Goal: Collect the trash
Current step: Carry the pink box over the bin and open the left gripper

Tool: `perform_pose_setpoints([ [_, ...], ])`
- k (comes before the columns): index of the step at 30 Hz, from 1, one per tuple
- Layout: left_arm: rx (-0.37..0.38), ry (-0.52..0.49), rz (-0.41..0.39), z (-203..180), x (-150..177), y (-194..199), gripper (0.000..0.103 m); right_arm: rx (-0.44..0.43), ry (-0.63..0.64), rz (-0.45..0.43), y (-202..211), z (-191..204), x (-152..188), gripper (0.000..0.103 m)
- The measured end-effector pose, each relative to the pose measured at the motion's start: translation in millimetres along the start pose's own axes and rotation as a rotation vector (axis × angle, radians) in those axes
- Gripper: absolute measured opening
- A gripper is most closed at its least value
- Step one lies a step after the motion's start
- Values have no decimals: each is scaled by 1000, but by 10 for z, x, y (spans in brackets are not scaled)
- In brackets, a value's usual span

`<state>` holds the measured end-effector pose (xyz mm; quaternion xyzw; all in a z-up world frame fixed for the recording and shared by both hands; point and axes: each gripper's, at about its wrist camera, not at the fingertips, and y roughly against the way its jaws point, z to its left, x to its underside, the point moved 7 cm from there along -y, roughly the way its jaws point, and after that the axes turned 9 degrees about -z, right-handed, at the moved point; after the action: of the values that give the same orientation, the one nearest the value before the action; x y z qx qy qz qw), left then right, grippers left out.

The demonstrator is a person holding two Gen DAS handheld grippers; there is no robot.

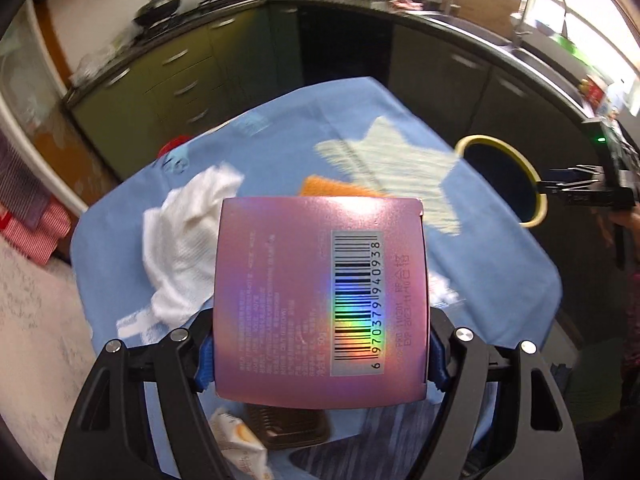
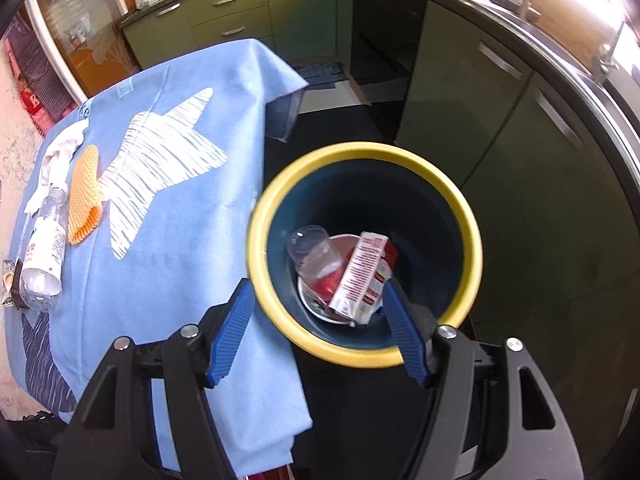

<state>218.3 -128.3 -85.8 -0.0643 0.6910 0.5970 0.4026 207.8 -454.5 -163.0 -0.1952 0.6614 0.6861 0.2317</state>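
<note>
My left gripper is shut on a pink holographic box with a barcode, held above the blue-clothed table. My right gripper is open and empty, hovering over the yellow-rimmed dark bin, which stands on the floor right of the table. The bin also shows in the left wrist view. Inside it lie a clear bottle, a red-and-white carton and a white dish. On the table lie a crumpled white tissue, an orange sponge cloth and a clear plastic bottle.
A brown tray and a snack wrapper lie on the table under the box. Kitchen cabinets and a dark counter with pots and a sink curve behind. The right gripper's body shows at the right in the left wrist view.
</note>
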Motion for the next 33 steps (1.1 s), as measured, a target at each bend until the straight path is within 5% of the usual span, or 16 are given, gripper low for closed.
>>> perform_pose_setpoints([
  [9,230,-187,-20,-1374,-644,-168,76,65,-81,-43,297,-529,297,63],
  [15,367,-285,66,-2443,-1045,-757,76,76,-127,-75,510,-811,467,63],
  [19,385,-343,113,-2959,-1199,-1245,76,84,-155,-81,591,-964,585,63],
  [27,374,-326,154,-3366,-1361,-1972,81,102,-195,-70,610,-1115,707,63],
  [33,404,-276,116,-3369,-1500,-1891,87,104,-195,-72,644,-1121,707,63],
])
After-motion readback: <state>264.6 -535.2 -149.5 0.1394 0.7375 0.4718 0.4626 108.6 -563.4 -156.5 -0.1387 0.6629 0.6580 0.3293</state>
